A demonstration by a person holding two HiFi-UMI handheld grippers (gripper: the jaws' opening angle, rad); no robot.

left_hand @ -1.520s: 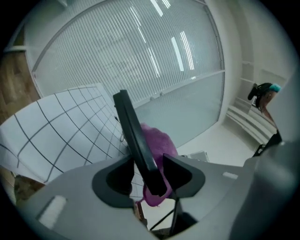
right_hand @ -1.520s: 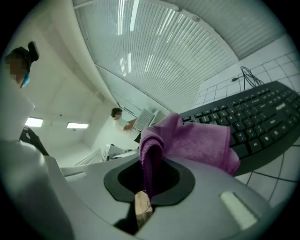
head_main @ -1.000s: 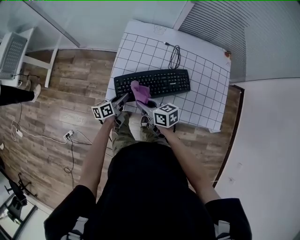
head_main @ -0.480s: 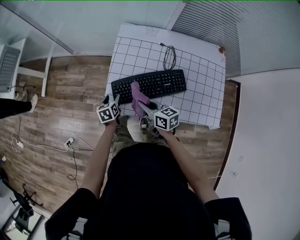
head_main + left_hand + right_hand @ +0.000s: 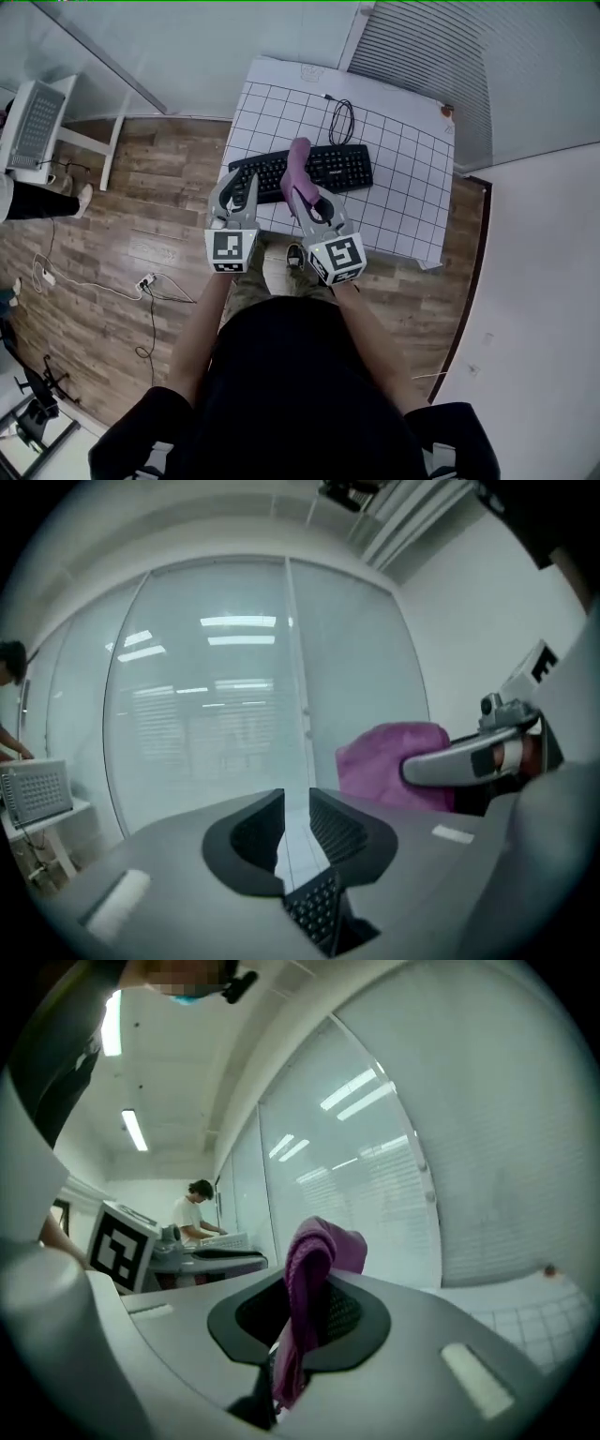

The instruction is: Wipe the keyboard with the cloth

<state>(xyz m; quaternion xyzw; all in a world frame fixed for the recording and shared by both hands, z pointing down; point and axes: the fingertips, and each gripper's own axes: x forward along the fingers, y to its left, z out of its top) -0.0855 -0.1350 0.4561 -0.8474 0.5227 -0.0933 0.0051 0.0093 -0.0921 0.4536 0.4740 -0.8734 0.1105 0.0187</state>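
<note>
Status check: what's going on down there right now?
Left gripper empty, jaws just closing, narrow gap. Right gripper clamped on cloth, held off keyboard. Nothing in the way.

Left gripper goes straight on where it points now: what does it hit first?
Nothing near: the left gripper, jaws just closing on nothing, points at the glass wall ahead, distance unclear. The cloth in the right gripper lies aside.

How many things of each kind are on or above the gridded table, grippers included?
Keyboard: 1
Purple cloth: 1
Coiled cable: 1
Grippers: 2 (left gripper, jaws just closed further, nothing between them; right gripper, holding the cloth)
Total: 5
</note>
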